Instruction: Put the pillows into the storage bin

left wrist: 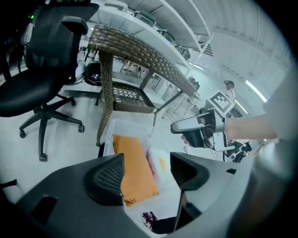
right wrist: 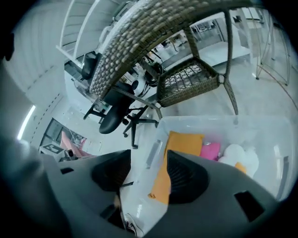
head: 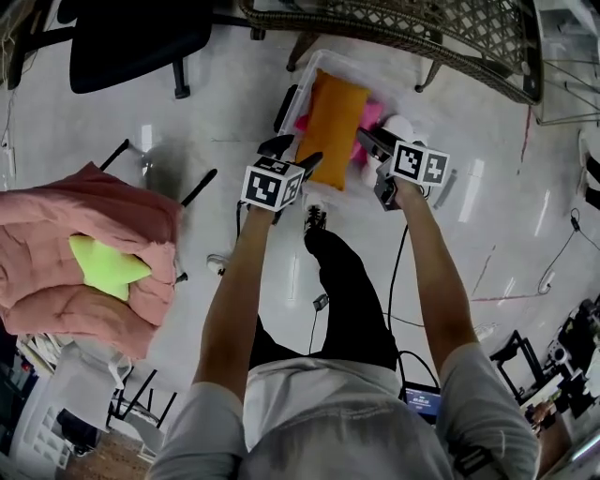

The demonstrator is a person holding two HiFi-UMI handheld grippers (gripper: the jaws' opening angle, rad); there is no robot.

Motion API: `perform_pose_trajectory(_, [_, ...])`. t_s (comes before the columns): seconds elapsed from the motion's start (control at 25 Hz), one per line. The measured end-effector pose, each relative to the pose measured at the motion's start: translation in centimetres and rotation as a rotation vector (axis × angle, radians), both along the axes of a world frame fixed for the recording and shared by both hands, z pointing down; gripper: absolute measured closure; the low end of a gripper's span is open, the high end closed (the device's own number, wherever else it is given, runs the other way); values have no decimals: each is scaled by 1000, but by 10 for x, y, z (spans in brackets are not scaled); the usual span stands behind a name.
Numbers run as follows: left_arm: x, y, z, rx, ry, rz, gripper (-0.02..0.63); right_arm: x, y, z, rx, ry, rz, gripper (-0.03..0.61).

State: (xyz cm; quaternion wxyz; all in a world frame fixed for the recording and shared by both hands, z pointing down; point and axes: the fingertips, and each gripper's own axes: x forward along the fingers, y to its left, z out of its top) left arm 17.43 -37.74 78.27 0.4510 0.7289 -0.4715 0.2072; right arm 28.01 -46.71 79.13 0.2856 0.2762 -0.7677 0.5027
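Note:
A clear storage bin (head: pixel 298 80) stands on the floor in front of me. An orange pillow (head: pixel 333 127) lies lengthwise in it, beside a pink pillow (head: pixel 373 117) and a white one (head: pixel 401 127). My left gripper (head: pixel 292 152) hangs open over the bin's near edge, at the orange pillow's near left corner. My right gripper (head: pixel 373 148) is open at the pillow's right side. Neither holds anything. In the left gripper view the orange pillow (left wrist: pixel 135 167) shows beyond the gap of the left gripper (left wrist: pixel 146 174). In the right gripper view the right gripper (right wrist: pixel 149 179) frames the bin's rim (right wrist: pixel 205 122).
A wicker seat (head: pixel 422 28) stands right behind the bin, and a black office chair (head: pixel 131 37) is at the far left. A heap of pink quilted cushions (head: pixel 56 234) with a yellow-green star pillow (head: pixel 108 267) sits at my left. My shoe (head: pixel 316 217) is just short of the bin.

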Motion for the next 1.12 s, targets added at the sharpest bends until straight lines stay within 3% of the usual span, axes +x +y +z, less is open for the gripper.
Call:
perform_pose_trajectory(0.2, [-40,13,-56,74,-1,-106,296,-30,15,-60,97,24,-120,321])
perform_pose_trajectory(0.52, [-155,74,-166,206,-57,-352,311,-141,73,-176,235,-58,-383,321])
perform_pose_trajectory(0.8, [-273,188,-243,288,-99,-610,314,-265,158,-246,300,-135,-573,321])
perform_pose_trajectory(1.12, [-398,371,-283,309,-115,-891,321,-397,299,-295,337,-194,-750,321])
